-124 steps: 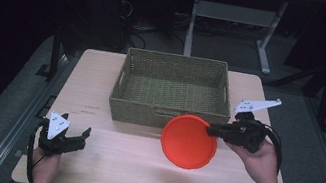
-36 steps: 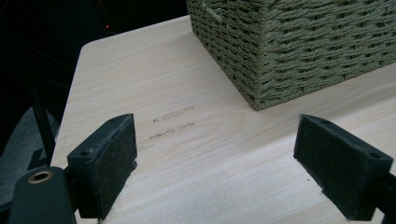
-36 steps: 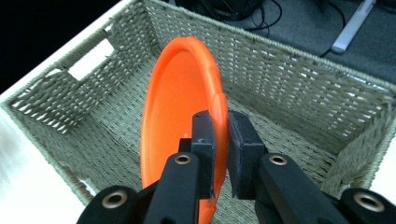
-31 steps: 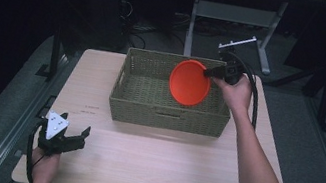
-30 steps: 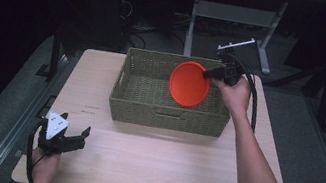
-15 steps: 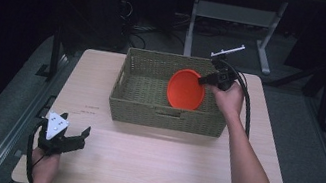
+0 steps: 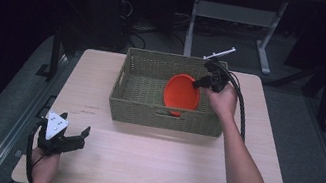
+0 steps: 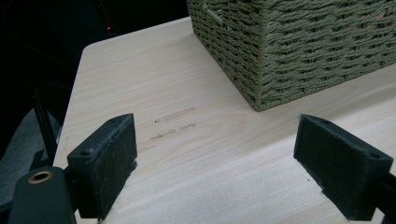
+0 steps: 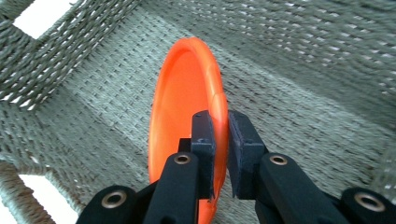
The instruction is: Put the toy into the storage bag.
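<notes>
An orange plate [image 7: 181, 94] stands tilted on its edge inside the woven basket [image 7: 164, 117], toward its right side. My right gripper [image 7: 199, 83] is shut on the plate's rim from the right. In the right gripper view the two black pads [image 9: 203, 140] pinch the orange plate [image 9: 182, 112] at its rim, with the basket's woven floor [image 9: 299, 112] behind it. My left gripper [image 7: 84, 134] stays low on the table near its front left corner, open. In the left gripper view its pads [image 8: 105, 163] stand wide apart over bare wood, with the basket's corner [image 8: 261, 74] ahead.
The light wooden table [image 7: 158, 167] has free room in front of the basket and to its left. A cable [image 7: 239, 110] trails from the right gripper across the basket's right end. A metal stand [image 7: 235, 18] rises behind the table on the dark floor.
My right gripper has carried the orange plate down from above the basket's rim into the basket. The left gripper has not moved.
</notes>
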Demonstrator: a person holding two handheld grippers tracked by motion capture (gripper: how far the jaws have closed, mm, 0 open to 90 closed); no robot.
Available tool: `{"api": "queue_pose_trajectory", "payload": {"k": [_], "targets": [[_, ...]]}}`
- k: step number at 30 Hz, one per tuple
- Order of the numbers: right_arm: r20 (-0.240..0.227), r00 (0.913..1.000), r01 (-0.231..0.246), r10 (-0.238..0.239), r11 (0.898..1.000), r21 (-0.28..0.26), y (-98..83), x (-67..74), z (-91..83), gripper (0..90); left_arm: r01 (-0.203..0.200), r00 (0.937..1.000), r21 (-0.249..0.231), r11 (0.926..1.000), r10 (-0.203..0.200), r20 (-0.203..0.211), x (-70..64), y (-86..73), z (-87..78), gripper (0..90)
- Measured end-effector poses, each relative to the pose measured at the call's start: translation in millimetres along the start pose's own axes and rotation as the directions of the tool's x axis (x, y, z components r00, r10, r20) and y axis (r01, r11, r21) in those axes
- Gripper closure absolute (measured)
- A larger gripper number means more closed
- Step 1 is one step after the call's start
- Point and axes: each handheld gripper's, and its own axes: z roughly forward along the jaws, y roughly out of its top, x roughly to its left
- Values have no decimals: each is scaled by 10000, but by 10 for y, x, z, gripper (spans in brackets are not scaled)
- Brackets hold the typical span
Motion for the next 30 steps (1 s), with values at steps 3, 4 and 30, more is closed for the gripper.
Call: {"api": "queue_pose_trajectory", "payload": {"k": [3,4,30], "targets": [[-27,10000,13,-13,10000,51,-1,8,19,816,-2,10000,-22,10000,2,8,-4,1,1,128],[-7,10000,11,-11,10000,55,0,10,24,816,-24,10000,-7,10000,24,10,-5,2,0,128],[-69,9997,-221,224,9989,425,-56,-50,38,689,-31,10000,17,10000,31,7,-14,5,7,128]]}}
